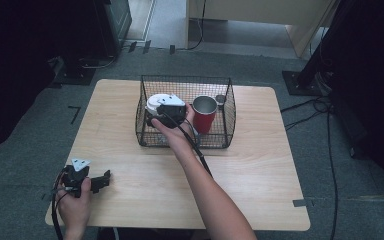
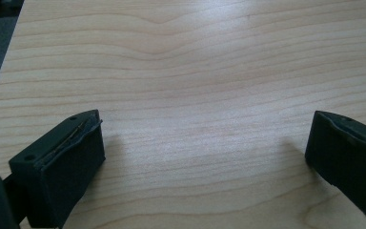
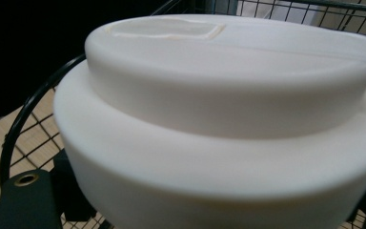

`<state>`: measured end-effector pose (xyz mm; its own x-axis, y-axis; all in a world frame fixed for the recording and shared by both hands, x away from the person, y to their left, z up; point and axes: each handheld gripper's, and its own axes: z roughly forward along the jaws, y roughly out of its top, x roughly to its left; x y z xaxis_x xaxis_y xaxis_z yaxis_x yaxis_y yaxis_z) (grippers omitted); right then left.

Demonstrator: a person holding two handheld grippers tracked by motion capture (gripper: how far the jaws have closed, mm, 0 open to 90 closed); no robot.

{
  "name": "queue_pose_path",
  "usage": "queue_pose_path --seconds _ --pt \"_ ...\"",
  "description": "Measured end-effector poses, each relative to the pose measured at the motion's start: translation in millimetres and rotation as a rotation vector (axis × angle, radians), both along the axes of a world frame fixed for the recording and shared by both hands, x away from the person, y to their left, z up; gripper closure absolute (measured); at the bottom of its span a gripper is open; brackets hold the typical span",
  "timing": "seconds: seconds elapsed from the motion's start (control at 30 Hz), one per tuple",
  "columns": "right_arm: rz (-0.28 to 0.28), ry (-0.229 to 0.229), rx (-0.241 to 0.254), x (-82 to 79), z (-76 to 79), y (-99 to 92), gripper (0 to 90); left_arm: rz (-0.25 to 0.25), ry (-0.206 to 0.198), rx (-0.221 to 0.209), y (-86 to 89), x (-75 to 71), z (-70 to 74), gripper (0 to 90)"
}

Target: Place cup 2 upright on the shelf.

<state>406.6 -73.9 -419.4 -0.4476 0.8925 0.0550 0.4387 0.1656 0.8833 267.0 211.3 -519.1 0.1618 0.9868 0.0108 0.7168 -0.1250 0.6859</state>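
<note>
Jaws hidden behind white lid (image 3: 228, 114).

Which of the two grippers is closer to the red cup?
Right. The right gripper is inside the wire basket, just left of the red cup, by a white lid. The left gripper sits far off, near the table's front left corner.

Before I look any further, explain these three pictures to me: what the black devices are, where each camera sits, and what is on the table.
A person holds a two-jaw hand gripper in each hand. The high view looks down on a light wooden table. On it stands a black wire basket with a red metal-lined cup inside. The right gripper reaches into the basket and is shut on a white round plastic lid, which its own camera sees up close. The left gripper rests near the table's front left corner; its camera looks along its open black jaws at bare wood.
</note>
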Motion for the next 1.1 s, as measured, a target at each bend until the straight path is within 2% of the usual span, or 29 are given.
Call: queue_pose_path --seconds 0.13,0.23,0.3,0.37,0.43,0.57,0.67,0.73,0.9,1.1 --pt "0.014 -0.001 -0.046 -3.2 1.6 -2.2 11.7 0.000 0.000 0.000 0.0 0.0 0.0 0.0" --pt "0.029 0.010 -0.058 -4.8 3.1 -3.5 16.2 0.000 0.000 0.000 0.0 0.0 0.0 0.0" --pt "0.026 -0.012 -0.088 -5.5 2.9 -2.4 16.3 0.000 0.000 0.000 0.0 0.0 0.0 0.0" --pt "0.039 -0.018 -0.075 -4.3 2.1 -2.4 16.4 0.000 0.000 0.000 0.0 0.0 0.0 0.0" --pt "0.030 -0.017 -0.057 -2.0 1.3 -2.4 16.4 0.000 0.000 0.000 0.0 0.0 0.0 0.0" --pt "0.008 -0.005 0.022 6.4 -1.5 -2.8 16.4 0.000 0.000 0.000 0.0 0.0 0.0 0.0" --pt "-0.015 -0.012 0.071 13.1 -4.5 -3.1 16.4 0.000 0.000 0.000 0.0 0.0 0.0 0.0" --pt "-0.023 -0.010 0.085 16.1 -4.3 -2.8 16.5 0.000 0.000 0.000 0.0 0.0 0.0 0.0" --pt "-0.020 -0.012 0.035 16.6 -3.6 1.9 16.3 0.000 0.000 0.000 0.0 0.0 0.0 0.0" --pt "-0.009 0.022 0.009 13.2 -1.8 0.9 16.0 0.000 0.000 0.000 0.0 0.0 0.0 0.0"
